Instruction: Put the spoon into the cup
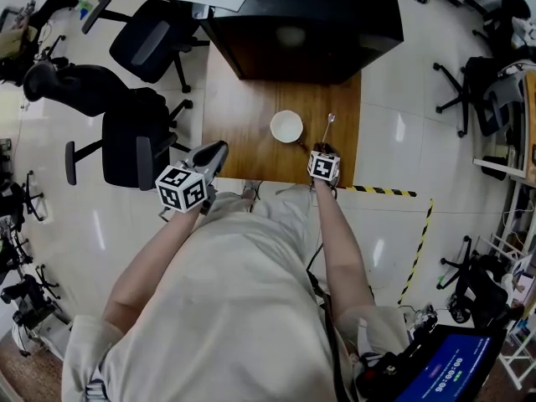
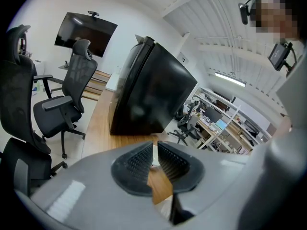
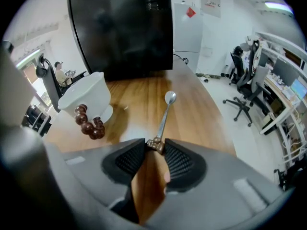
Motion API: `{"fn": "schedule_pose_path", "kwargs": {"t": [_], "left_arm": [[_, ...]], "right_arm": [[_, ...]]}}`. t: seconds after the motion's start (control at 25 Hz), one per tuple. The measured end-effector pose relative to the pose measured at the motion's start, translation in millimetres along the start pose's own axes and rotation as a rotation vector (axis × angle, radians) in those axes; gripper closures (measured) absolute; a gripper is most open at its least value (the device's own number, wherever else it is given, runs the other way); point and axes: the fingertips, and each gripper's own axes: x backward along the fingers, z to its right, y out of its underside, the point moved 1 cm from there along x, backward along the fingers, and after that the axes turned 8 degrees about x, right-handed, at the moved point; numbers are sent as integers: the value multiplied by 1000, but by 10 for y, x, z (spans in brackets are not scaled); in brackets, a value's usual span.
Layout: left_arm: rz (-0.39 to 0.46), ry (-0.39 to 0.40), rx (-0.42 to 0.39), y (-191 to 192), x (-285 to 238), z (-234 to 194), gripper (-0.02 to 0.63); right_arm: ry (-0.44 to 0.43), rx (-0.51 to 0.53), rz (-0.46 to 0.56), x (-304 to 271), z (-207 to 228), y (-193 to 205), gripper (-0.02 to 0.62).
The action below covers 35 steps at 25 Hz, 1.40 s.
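A white cup (image 1: 286,126) stands near the middle of the wooden table (image 1: 243,132). The metal spoon (image 1: 327,127) lies flat to its right, bowl pointing away. In the right gripper view the cup (image 3: 88,97) shows a dark beaded handle, and the spoon (image 3: 165,111) runs from its bowl down to a brown handle end. My right gripper (image 3: 154,145) has its tips closed against that handle end, low over the table (image 1: 322,149). My left gripper (image 1: 219,149) hovers over the table's near left edge. Its jaws (image 2: 155,152) are together with nothing held.
A large black box (image 1: 301,23) fills the table's far end and stands just behind the cup (image 2: 148,90). Office chairs (image 1: 126,141) stand left of the table. Yellow-black tape (image 1: 394,193) marks the floor at the right.
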Motion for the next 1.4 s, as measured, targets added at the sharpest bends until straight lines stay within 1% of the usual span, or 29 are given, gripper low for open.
{"fn": "schedule_pose_path", "kwargs": {"t": [0.16,0.32,0.44,0.64,1.0,1.4], "left_arm": [[10,-10,4,-7,39,-14,603],[15,-10,4,8,59,6,604],[17,-4,6,13,45,21,606],[22,16,0,8,-5,74,606],[34,44,-4,-25,-39,120,606],[56,56,-4,-66,-34,144,606]], "right_arm": [[-25,1,20,37,27,24,466],[-48,-19,10,157,64,104,468],[-59,-25,29,270,102,70,468],[-86,-24,88,477,137,-44,468],[-91,-34,133,731,166,-196,468],[-154,24,234,1176,-38,-576,468]]}}
